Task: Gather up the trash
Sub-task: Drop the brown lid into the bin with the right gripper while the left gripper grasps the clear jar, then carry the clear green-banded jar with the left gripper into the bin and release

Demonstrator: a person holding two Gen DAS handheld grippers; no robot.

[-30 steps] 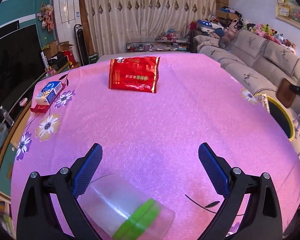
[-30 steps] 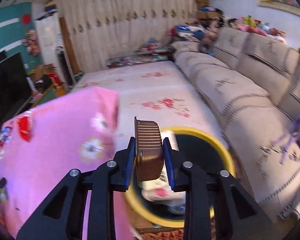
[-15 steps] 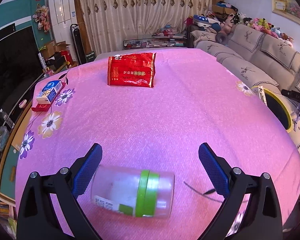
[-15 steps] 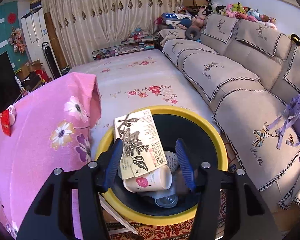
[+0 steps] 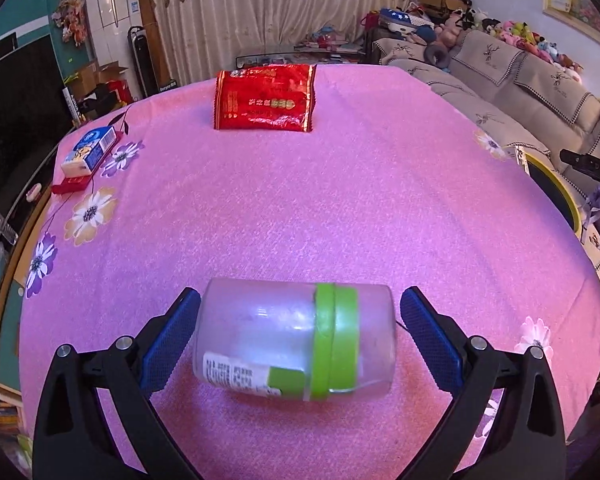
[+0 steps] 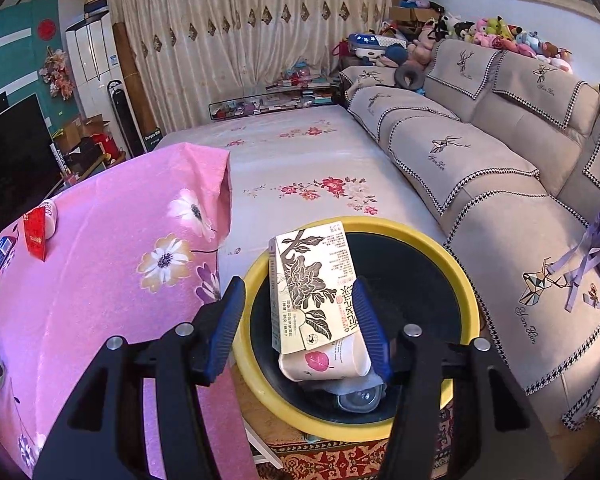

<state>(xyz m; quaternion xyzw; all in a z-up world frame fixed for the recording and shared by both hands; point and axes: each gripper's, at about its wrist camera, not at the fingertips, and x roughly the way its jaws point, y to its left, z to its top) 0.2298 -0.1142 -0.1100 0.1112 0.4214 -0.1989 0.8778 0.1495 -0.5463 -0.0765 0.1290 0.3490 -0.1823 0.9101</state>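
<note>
A clear plastic jar with a green band [image 5: 296, 340] lies on its side on the pink tablecloth [image 5: 300, 200], between the open fingers of my left gripper [image 5: 300, 340]. A red snack bag [image 5: 266, 98] lies at the far side of the table; it also shows in the right wrist view [image 6: 35, 232]. My right gripper [image 6: 300, 332] is open and empty above a yellow-rimmed black bin [image 6: 456, 248]. The bin holds a cream floral box [image 6: 312, 284], a paper cup [image 6: 324, 364] and other trash.
A blue-and-white box on a red one [image 5: 86, 152] sits at the table's left edge. The bin [image 5: 556, 184] stands off the table's right edge, beside a beige sofa [image 6: 500, 152]. A white floral bed [image 6: 300, 152] lies behind the bin.
My right gripper opened and the brown object it held is gone from it. My left gripper moved forward, so the jar now lies between its fingers.
</note>
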